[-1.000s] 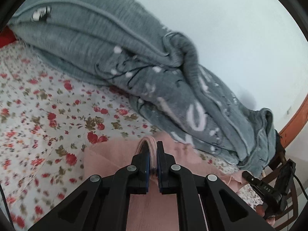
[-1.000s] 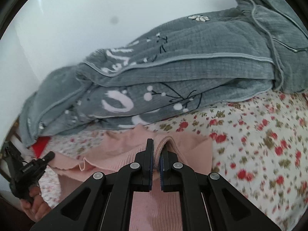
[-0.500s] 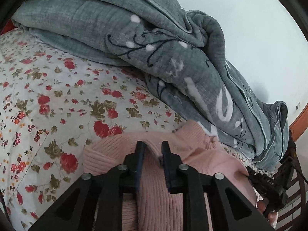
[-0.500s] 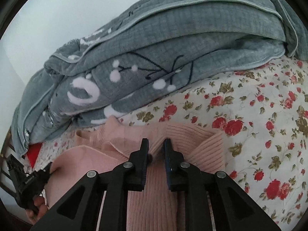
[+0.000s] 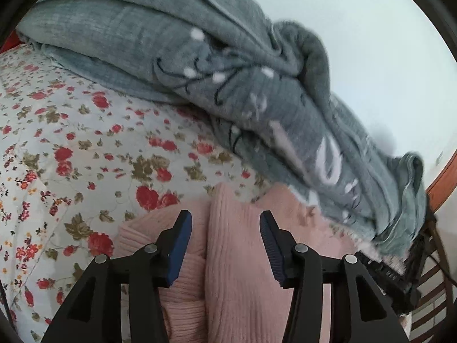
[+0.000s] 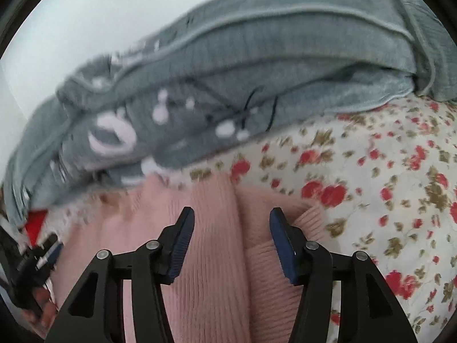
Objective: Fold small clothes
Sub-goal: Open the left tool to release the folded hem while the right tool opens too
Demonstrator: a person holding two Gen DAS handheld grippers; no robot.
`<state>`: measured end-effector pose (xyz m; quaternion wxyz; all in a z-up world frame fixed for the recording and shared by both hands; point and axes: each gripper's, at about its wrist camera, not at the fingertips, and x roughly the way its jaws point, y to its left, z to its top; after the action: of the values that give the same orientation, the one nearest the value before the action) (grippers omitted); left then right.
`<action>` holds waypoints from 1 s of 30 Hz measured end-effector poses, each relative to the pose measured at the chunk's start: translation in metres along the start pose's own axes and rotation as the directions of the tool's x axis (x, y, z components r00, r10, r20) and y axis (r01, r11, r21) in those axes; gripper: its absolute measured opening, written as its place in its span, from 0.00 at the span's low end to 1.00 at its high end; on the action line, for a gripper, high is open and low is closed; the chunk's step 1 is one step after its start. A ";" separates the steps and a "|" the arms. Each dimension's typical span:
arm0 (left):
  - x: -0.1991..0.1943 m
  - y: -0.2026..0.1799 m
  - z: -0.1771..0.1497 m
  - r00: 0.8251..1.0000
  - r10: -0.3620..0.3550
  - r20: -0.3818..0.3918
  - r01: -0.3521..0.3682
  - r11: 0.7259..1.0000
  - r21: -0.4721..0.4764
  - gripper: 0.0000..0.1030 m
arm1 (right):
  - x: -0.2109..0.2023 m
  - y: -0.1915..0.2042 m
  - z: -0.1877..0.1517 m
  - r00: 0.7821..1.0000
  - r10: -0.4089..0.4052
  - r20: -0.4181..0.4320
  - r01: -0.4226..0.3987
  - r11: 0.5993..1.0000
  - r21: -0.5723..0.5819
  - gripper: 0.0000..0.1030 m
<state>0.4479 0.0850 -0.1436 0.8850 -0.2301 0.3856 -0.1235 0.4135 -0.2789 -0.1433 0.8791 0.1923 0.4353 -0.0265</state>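
Observation:
A pink ribbed knit garment (image 5: pixel 237 257) lies on the flowered bed sheet (image 5: pixel 71 157), with a raised fold running between the jaws. My left gripper (image 5: pixel 225 220) hovers just over it with its jaws opening; the fold sits between the blue pads (image 5: pixel 180 245) without being pressed. In the right wrist view the same pink garment (image 6: pixel 217 243) lies under my right gripper (image 6: pixel 232 214), whose jaws are also opening, pads apart from the cloth ridge. The other gripper (image 6: pixel 42 254) and a hand show at the lower left of that view.
A bulky grey quilt (image 5: pixel 200 65) with white and black print is piled along the far side against a pale wall, its edge touching the garment (image 6: pixel 228 91). A wooden chair (image 5: pixel 434 280) stands at the right. Open sheet (image 6: pixel 385 171) lies to the right.
Both grippers came down toward the bed and went from shut on the pink fold to apart, letting the fold go. The garment now rests on the sheet.

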 end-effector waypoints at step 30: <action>0.013 0.021 0.000 0.998 0.036 -0.048 -0.041 0.995 -0.086 0.10 | 0.005 -0.012 -0.003 1.000 -0.015 0.003 0.015 0.999 0.053 0.06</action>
<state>0.4572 0.0979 -0.1620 0.8671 -0.2578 0.4155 -0.0949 0.4116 -0.2880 -0.1522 0.8742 0.2122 0.4344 -0.0447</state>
